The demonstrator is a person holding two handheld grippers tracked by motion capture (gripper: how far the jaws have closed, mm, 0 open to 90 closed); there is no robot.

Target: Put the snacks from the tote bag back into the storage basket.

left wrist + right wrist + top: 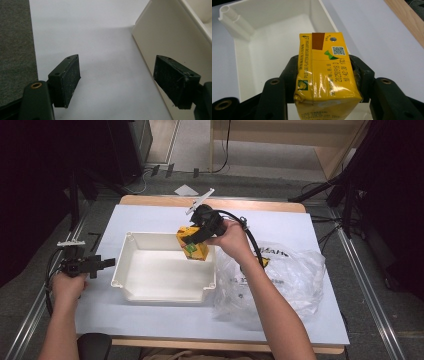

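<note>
One item in play: yellow drink carton (192,243), clamped between the jaws of the right gripper (196,236). In the right gripper view the pads press both side faces of the carton (325,75), with the printed top and the foil straw hole facing the camera. Grip looks square, no visible slip.

Carton sits in the air over the far right corner of the white bin (131,240), not yet touching the bin floor as far as I can tell. Bin interior (269,57) looks bare beneath it.

Left gripper (97,264) is parked on the table cover (150,215) just outside the bin's left wall (160,37), jaws spread wide with nothing between them.

Crumpled clear plastic bag (280,275) lies right of the bin, touching or nearly touching its right side. Can't tell if anything is left inside it; film is too creased to read.

Progress call: pickup done, transfer roughly at the halfway mark. Left to do: lower the carton into the bin, let go, back the right gripper out. Whether more items follow depends on the bag, which I can't judge from here.
</note>
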